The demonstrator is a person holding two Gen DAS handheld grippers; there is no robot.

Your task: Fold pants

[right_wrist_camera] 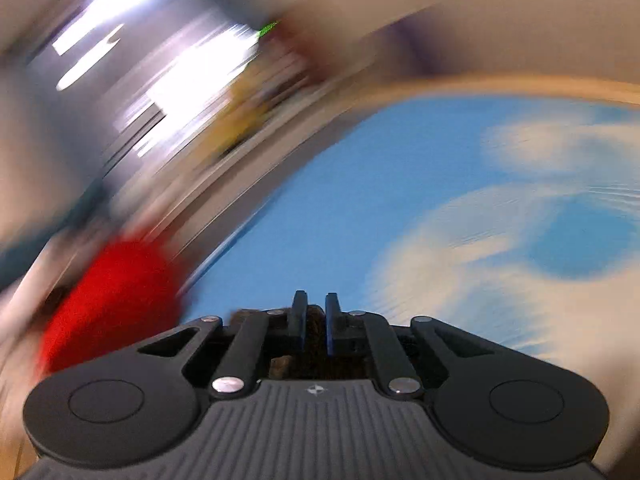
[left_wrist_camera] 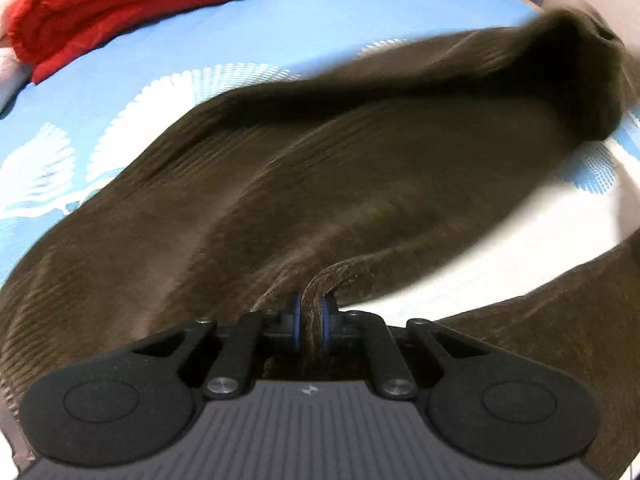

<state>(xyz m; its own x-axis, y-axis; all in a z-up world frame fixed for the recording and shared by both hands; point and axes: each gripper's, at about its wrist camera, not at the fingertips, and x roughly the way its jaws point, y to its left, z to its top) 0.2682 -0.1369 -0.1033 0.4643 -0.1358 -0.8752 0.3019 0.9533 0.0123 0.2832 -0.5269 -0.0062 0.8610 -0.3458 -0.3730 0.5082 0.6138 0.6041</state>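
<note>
1. Left wrist view: the left gripper (left_wrist_camera: 311, 322) is clamped on a hem of the brown pants (left_wrist_camera: 320, 168), draped over the blue bedsheet (left_wrist_camera: 160, 60).
2. The right gripper (right_wrist_camera: 316, 320) pinches brown cloth too; its view is smeared.
3. A thin hem might slip free if tugged.

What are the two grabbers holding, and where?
The left hand-held gripper pinches the brown pants by a thick hem edge. The right hand-held gripper clamps brown fabric too; which part is hidden.

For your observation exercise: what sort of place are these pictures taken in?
Probably a bedroom: brown pants lie on a bed's blue patterned sheet, with a folded red garment beside them.
</note>
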